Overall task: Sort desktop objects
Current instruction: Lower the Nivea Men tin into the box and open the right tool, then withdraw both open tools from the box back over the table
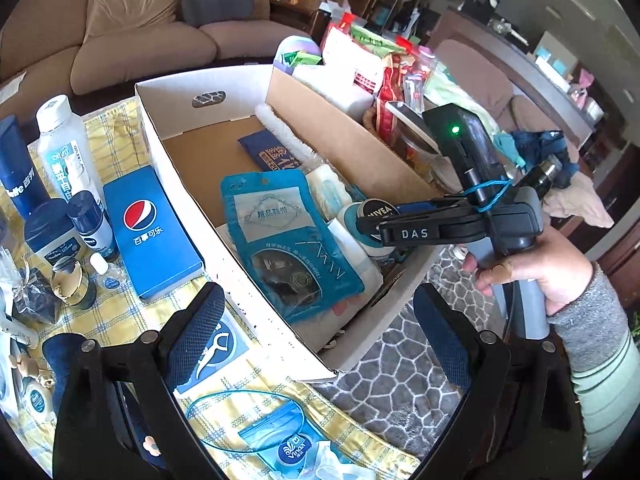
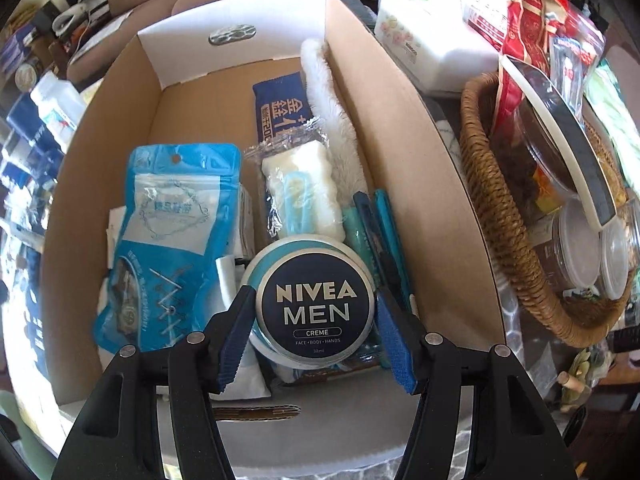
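Observation:
My right gripper [image 2: 314,312] is shut on a round Nivea Men creme tin [image 2: 314,308] and holds it inside the cardboard box [image 2: 420,160], over the items at its near end. From the left wrist view the same gripper [image 1: 370,222] reaches in from the right with the tin [image 1: 376,214]. The box also holds a blue shoelace pouch [image 2: 160,248], a wrapped white sponge [image 2: 300,192], a dark blue packet [image 2: 280,108] and a white fluffy strip [image 2: 332,120]. My left gripper [image 1: 320,328] is open and empty, above the box's near corner.
On the yellow checked cloth [image 1: 116,312] left of the box lie a blue Pepsi box [image 1: 150,232], bottles [image 1: 60,148], small jars, a floss pack [image 1: 216,348] and a Vinda tissue pack [image 1: 288,444]. A wicker basket [image 2: 500,220] with jars and snack packets stands right of the box.

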